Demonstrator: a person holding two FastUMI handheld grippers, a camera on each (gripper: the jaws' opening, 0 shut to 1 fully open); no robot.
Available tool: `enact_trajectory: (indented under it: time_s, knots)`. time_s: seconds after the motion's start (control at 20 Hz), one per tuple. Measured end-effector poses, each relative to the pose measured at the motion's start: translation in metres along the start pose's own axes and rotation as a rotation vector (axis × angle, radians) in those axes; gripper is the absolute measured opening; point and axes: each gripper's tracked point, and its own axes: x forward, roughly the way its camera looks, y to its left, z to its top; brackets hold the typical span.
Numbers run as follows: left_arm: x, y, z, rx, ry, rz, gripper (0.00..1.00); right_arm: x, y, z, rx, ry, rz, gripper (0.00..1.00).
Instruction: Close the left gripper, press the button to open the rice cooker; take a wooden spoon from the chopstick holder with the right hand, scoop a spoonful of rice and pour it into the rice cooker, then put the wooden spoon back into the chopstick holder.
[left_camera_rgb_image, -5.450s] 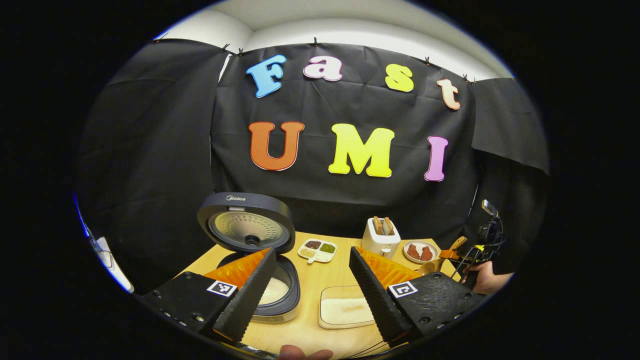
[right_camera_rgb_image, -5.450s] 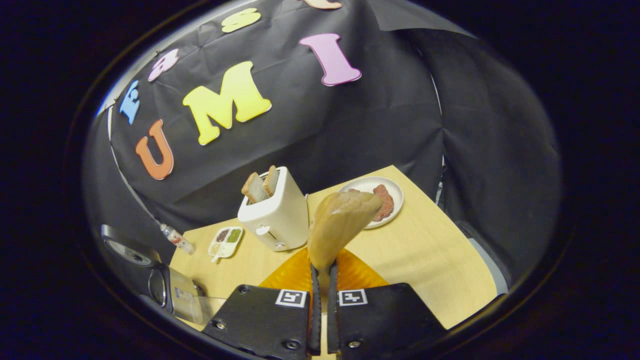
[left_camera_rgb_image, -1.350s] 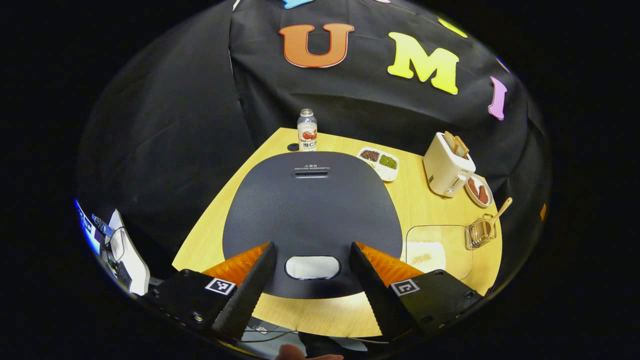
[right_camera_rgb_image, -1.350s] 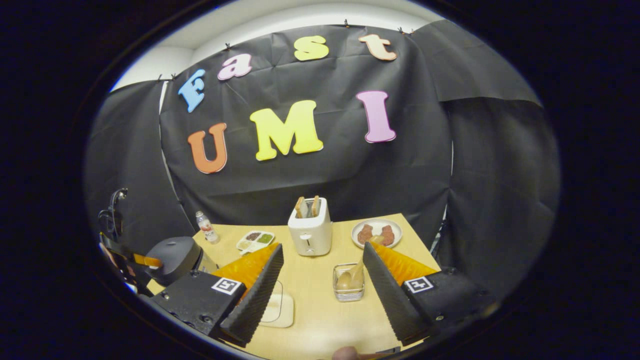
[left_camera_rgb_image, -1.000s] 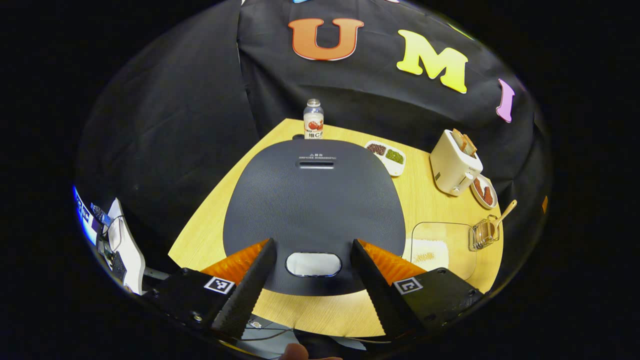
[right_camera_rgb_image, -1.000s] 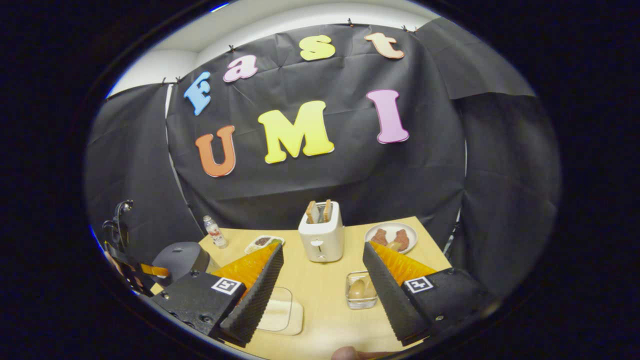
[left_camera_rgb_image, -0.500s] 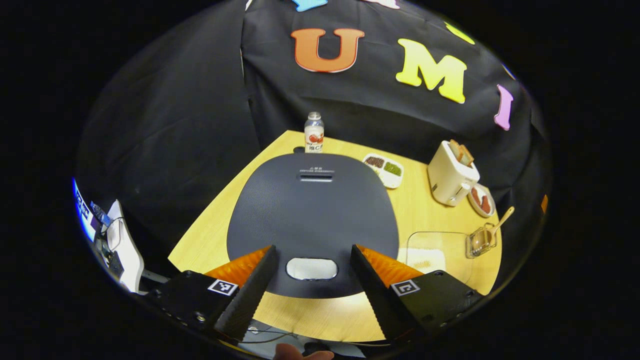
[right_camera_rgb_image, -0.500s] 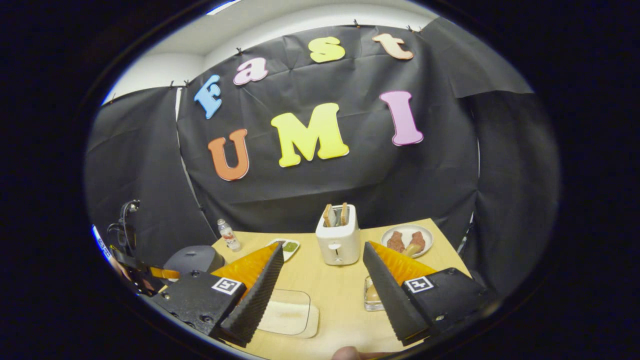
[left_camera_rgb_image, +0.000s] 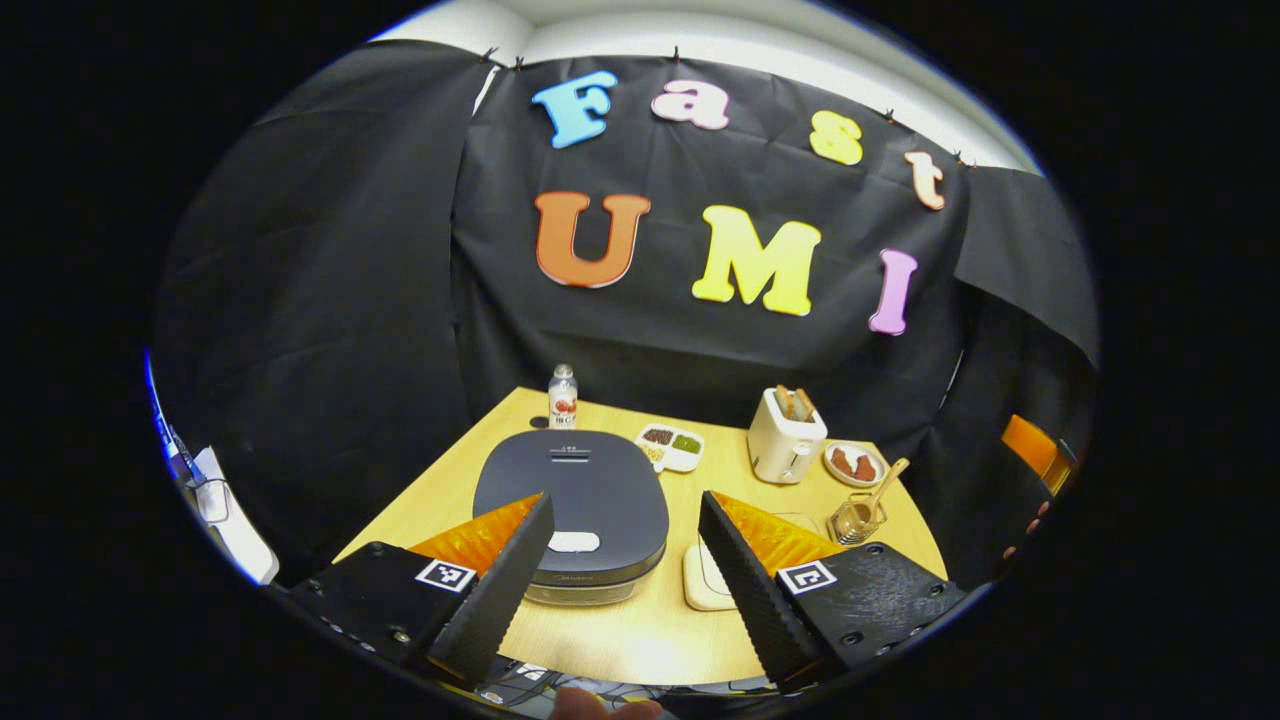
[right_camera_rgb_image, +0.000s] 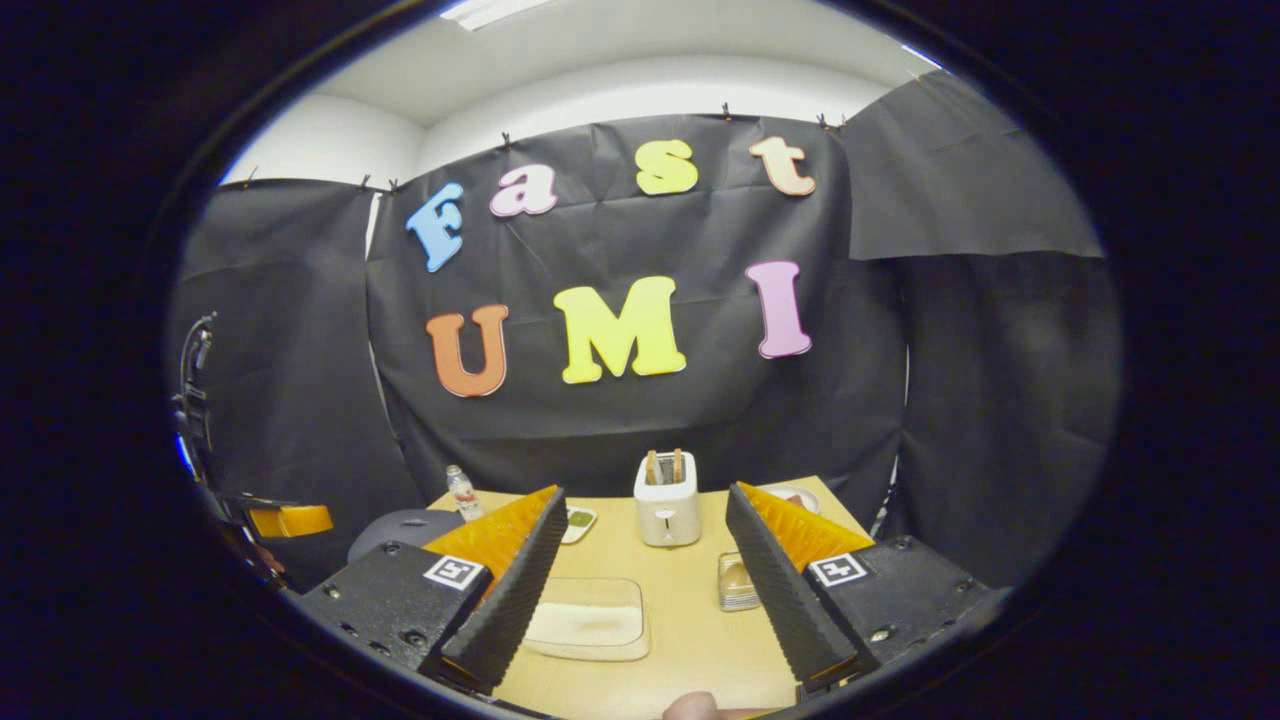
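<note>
The left gripper (left_camera_rgb_image: 624, 560) hangs above the near edge of the wooden table (left_camera_rgb_image: 640, 630), its 2 fingers spread wide with nothing between them. Beyond them sits the rice cooker (left_camera_rgb_image: 572, 505), lid down, with the pale button (left_camera_rgb_image: 574, 542) at its front edge. Just right of it lies a shallow tray of rice (left_camera_rgb_image: 702, 580), partly hidden by the right finger. Farther right stands the chopstick holder (left_camera_rgb_image: 852, 520), and the wooden spoon (left_camera_rgb_image: 880, 484) leans in it, handle pointing up and right.

The right gripper (right_camera_rgb_image: 645, 570) is also spread and empty, held back from the table. In the right gripper view, the tray of rice lies between its fingers, and the chopstick holder (right_camera_rgb_image: 735, 583) stands beside the right finger; something pale inside is probably the spoon's bowl. A toaster (right_camera_rgb_image: 666, 506) stands behind, near the wall.
</note>
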Motion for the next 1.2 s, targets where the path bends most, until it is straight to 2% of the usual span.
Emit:
enact_trajectory:
  time_s: [0.25,0.55,0.9,1.2]
  knots:
    - [-0.074,-0.011,0.007,0.018,-0.149,-0.026,0.94,-0.066,0.022,0.001,-0.050,-0.049,-0.025,1.00]
    - [-0.129,-0.024,-0.001,0.009,-0.243,-0.024,0.94,-0.113,0.046,-0.005,-0.075,-0.077,-0.019,0.99]
    - [-0.151,-0.026,-0.008,0.071,-0.292,-0.008,0.94,-0.129,0.062,-0.021,-0.096,-0.092,-0.008,1.00]
    - [-0.152,-0.024,-0.004,0.067,-0.306,0.002,0.94,-0.132,0.068,-0.023,-0.109,-0.093,-0.003,1.00]
